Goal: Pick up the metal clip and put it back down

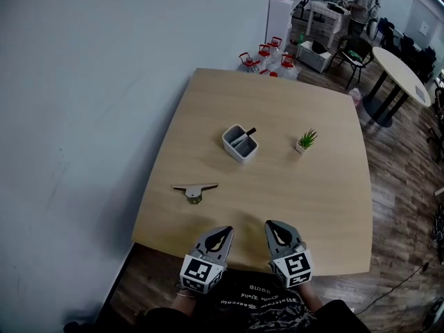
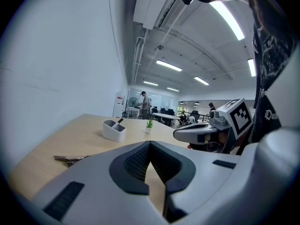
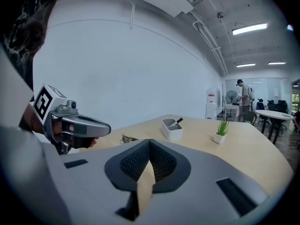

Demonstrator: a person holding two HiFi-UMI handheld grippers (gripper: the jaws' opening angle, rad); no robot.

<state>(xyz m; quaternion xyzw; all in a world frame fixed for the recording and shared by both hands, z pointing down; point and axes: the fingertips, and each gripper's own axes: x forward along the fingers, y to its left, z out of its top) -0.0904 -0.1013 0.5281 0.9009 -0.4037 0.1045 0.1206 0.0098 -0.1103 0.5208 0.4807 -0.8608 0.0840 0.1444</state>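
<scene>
Currently the metal clip (image 1: 195, 189) lies flat on the counter (image 1: 326, 207), ahead of the left tool (image 1: 225, 230). That and the right tool (image 1: 272, 225) are clenched, empty. This fits either pre-pickup or post-set-down.

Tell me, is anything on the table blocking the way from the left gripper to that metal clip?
Nothing visible does. The metal clip lies alone on the bare table, ahead and to the left of the left gripper. The white holder and the little plant sit farther back, off that path.
</scene>
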